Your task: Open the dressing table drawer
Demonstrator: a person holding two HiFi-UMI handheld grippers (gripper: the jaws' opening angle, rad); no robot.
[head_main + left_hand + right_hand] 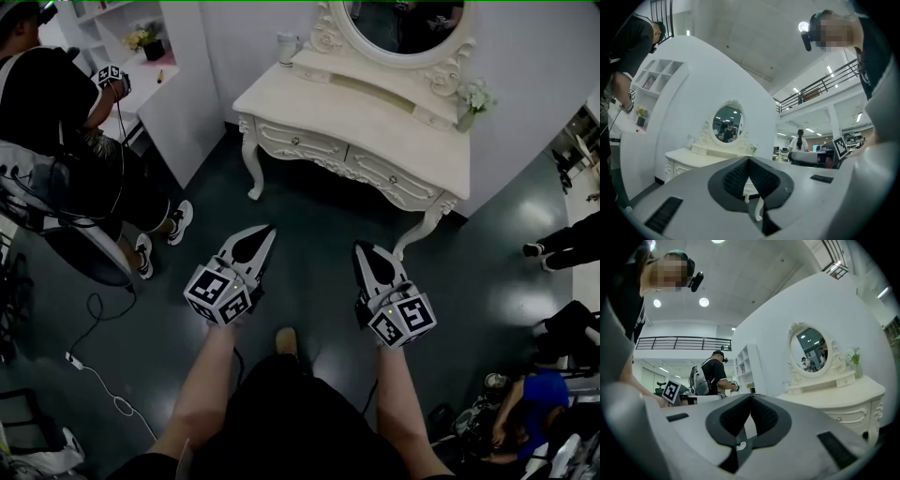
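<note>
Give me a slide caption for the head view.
Shut and empty, left gripper and right gripper face the white dressing table; drawers closed.

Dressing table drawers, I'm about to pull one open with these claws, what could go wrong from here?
The left claw and right claw are both shut and well short of the dressing table. Each drawer knob looks tiny, so a grip may slip off. A hard tug could also rock the flower vase standing at the tabletop's right end.
</note>
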